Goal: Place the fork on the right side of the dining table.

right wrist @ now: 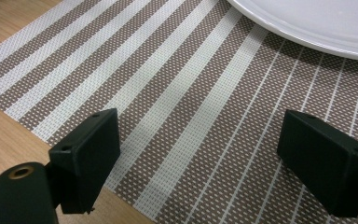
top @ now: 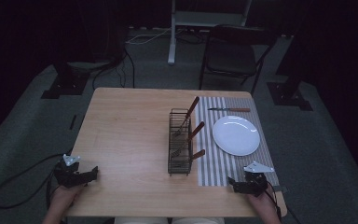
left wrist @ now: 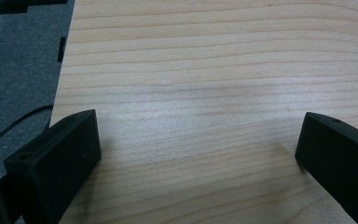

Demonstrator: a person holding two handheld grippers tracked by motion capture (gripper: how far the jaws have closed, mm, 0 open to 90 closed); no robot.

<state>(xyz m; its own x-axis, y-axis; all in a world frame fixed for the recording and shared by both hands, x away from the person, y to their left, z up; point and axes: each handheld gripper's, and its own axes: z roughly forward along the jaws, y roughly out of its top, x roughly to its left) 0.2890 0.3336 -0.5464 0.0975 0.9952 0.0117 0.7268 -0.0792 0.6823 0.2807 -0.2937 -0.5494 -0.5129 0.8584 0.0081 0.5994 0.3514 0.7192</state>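
L gripper (top: 94,173) sits at bench (top: 126,135) near-left corner, jaws wide, nothing between. Rack (top: 180,142) mid-bench, long axis near-to-far, 3 wooden handles (top: 196,130) tilted up-right. Mat (top: 223,163) along right edge w/ plate (top: 236,135); knife (top: 229,109) lies crosswise beyond it. R gripper (top: 231,183) on mat's near edge, jaws wide, empty, just short of plate.

Plate (right wrist: 317,23) cut off above
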